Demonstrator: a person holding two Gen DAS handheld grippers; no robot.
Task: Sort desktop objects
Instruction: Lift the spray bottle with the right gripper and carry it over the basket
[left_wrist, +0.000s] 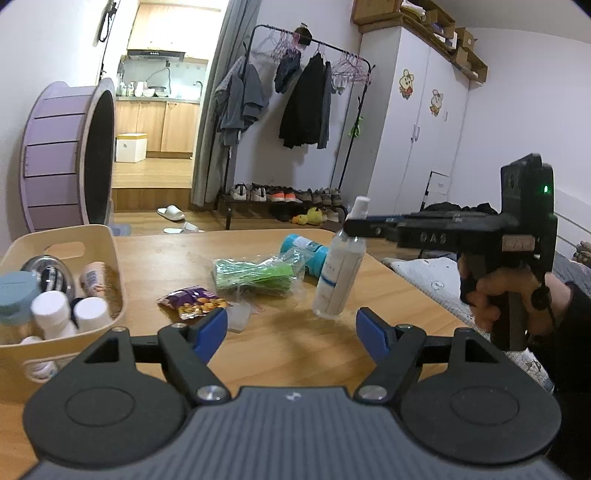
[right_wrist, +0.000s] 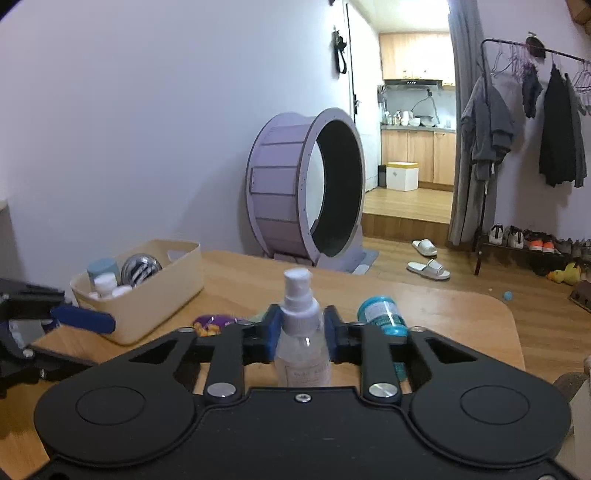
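on the wooden table (left_wrist: 280, 347), a clear spray bottle (right_wrist: 301, 332) with a white pump top stands tilted, its base near the table surface, and the right gripper (right_wrist: 300, 332) has its blue-padded fingers (right_wrist: 272, 332) pressed against the bottle's shoulder from both sides, clamped on it. from the left wrist view the same bottle (left_wrist: 341, 266) leans with its top toward the right, the right gripper (left_wrist: 351, 225) reaching in from the right edge and meeting it just below the neck; whether the base touches the table or hangs just above it cannot be told. the left gripper (left_wrist: 291, 330) sits low over the near part of the table with its fingers (left_wrist: 208, 328) spread wide apart and nothing between them. just behind the bottle lies a teal-capped container (left_wrist: 306, 253) on its side, and beside that a clear bag of green items (left_wrist: 258, 277). a small purple and orange snack packet (left_wrist: 192, 301) lies nearer the left gripper. at the table's left end stands a cream basket (left_wrist: 114, 266) holding white-capped bottles (left_wrist: 51, 310), a light blue lid (left_wrist: 16, 291) and a shiny round object (left_wrist: 48, 269).
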